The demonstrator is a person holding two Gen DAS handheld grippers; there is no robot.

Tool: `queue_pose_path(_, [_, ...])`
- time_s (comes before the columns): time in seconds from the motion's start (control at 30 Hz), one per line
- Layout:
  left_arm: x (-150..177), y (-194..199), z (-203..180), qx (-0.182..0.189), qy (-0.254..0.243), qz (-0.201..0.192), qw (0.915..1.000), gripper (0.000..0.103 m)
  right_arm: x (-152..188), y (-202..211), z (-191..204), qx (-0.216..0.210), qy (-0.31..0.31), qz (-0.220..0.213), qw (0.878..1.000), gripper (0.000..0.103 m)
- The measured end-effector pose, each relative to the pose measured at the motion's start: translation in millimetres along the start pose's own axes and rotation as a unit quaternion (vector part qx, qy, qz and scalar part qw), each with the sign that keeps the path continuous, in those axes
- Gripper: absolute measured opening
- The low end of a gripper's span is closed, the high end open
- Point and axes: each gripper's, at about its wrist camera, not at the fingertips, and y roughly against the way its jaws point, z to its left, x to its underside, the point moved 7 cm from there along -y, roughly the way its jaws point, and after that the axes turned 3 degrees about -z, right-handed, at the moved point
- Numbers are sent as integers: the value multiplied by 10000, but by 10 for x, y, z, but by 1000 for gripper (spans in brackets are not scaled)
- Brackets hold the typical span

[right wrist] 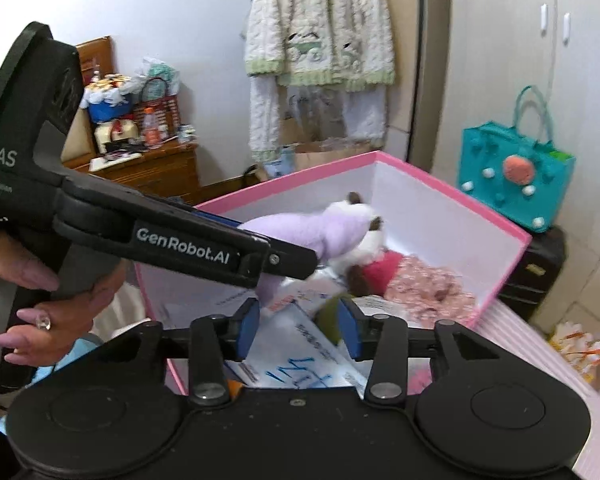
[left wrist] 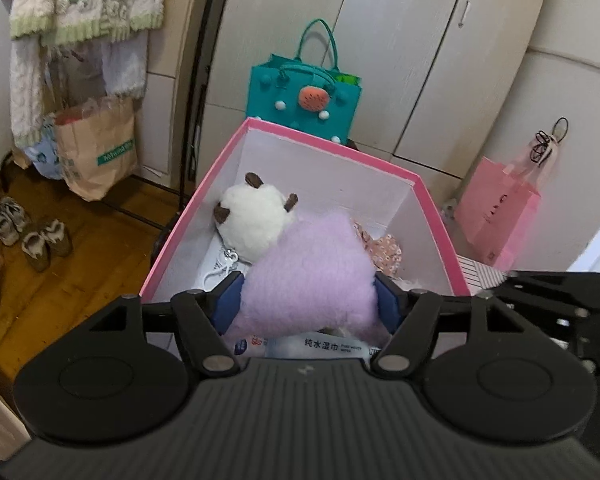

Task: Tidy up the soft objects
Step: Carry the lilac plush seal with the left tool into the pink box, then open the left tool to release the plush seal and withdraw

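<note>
A pink-rimmed white box [left wrist: 332, 148] [right wrist: 284, 178] stands open below both grippers. My left gripper [left wrist: 307, 306] [right wrist: 292, 256] is over the box's near side, its blue pads pressed on both sides of a fluffy purple plush [left wrist: 308, 276] [right wrist: 324, 228]. A white sheep plush [left wrist: 252, 216] lies in the box beyond it. A doll in a pink floral dress [left wrist: 384, 252] [right wrist: 420, 284] lies by the right wall. My right gripper [right wrist: 298, 330] stands open at the box's near edge; a blurred olive shape beside its right pad is not gripped. A wet-wipes pack [left wrist: 320, 348] lies on the box floor.
A teal bag [left wrist: 304, 96] stands behind the box and a pink paper bag [left wrist: 496, 216] to its right. To the left, a brown paper bag [left wrist: 96, 148] and shoes [left wrist: 28, 232] are on the wooden floor. A knit cardigan [right wrist: 320, 28] hangs above. A hand [right wrist: 40, 280] holds the left gripper.
</note>
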Motion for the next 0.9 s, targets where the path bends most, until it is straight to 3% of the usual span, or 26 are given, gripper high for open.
queue_pose_path(0.2, [1, 196, -30, -408, -325, -443, 9977, 77, 90, 325, -119, 193, -494, -374, 9979, 53])
queue_pose_path(0.47, [43, 461, 41, -427, -9, -514, 9978, 80, 199, 682, -227, 442, -1096, -792, 9898, 60])
queue_pose_path(0.77, [112, 644, -217, -429, -348, -603, 9967, 89, 363, 942, -252, 871, -1354, -814, 9836, 66])
queue_pose_path(0.87, [140, 736, -297, -461, -447, -687, 9956, 94, 428, 1077, -251, 1150, -1325, -841, 9809, 84])
queue_pose_path(0.9, [149, 767, -328, -472, -495, -708, 9951, 98, 444, 1103, -263, 1250, -1326, -841, 9797, 100])
